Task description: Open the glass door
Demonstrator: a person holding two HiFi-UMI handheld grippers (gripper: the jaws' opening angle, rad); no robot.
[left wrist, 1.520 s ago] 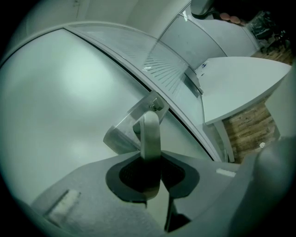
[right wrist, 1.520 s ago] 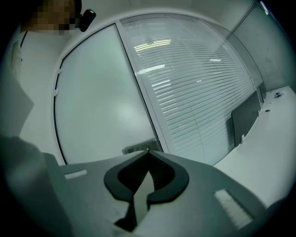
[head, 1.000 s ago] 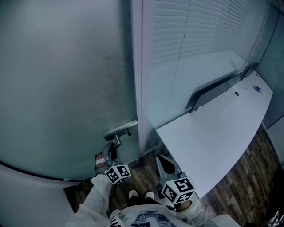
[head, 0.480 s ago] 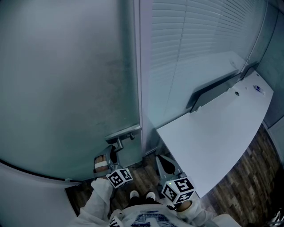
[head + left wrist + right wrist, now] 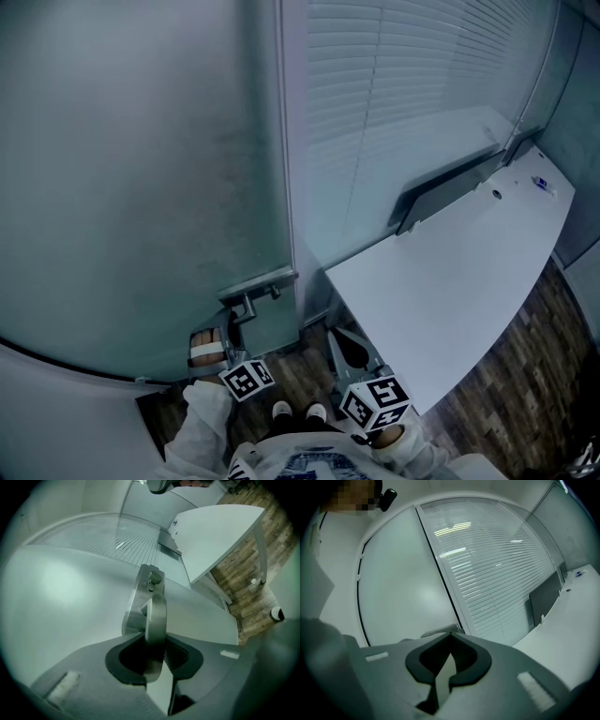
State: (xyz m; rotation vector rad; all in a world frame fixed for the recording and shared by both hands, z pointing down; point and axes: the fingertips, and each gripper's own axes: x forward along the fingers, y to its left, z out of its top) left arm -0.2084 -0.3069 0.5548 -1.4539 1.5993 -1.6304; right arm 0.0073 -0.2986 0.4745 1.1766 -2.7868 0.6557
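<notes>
The frosted glass door (image 5: 141,169) fills the left of the head view. Its metal lever handle (image 5: 246,306) sits low by the door's edge. My left gripper (image 5: 233,325) reaches up to it. In the left gripper view the handle (image 5: 155,620) runs straight between the jaws, whose tips still touch it on both sides while they are opening. My right gripper (image 5: 343,335) hangs near the door frame (image 5: 292,187), shut with nothing in it; its tips meet in the right gripper view (image 5: 451,634).
A white curved desk (image 5: 450,281) juts out on the right, close to my right gripper. A dark panel (image 5: 441,192) stands at its back edge. Slatted blinds (image 5: 394,94) cover the glass wall behind. Wood flooring (image 5: 525,366) shows below.
My left gripper has drawn back a little toward me and rolled, with the lever still between its jaws. The right gripper has barely shifted.
</notes>
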